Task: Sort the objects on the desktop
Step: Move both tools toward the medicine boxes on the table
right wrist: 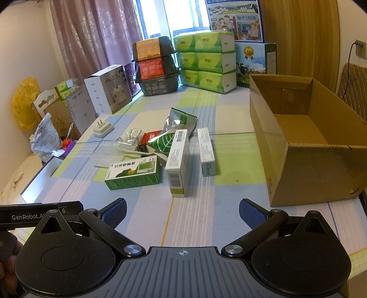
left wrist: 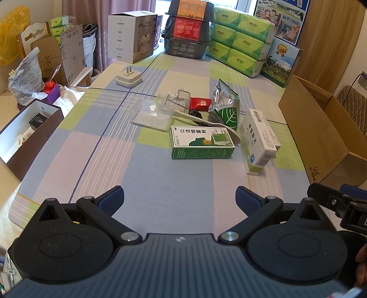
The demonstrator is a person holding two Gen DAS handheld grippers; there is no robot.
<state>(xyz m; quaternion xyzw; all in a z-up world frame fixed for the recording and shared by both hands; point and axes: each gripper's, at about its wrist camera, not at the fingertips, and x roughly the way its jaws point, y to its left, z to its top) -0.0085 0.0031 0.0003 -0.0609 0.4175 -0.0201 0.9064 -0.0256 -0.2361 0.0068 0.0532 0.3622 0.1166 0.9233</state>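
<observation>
Both the left claw [left wrist: 179, 198] and the right claw [right wrist: 182, 212] are spread wide and hold nothing. Ahead of them on the checked tabletop [left wrist: 146, 183] lies a green box [left wrist: 201, 142], with a white box [right wrist: 177, 162] just beside it.

— Where's the light from?
— Daylight through the window [right wrist: 181, 16] at the back, blown out white.
— Sharp?
— Mostly; the table [left wrist: 160, 183] shows soft shadows, and fisheye bends the dark corners.
</observation>
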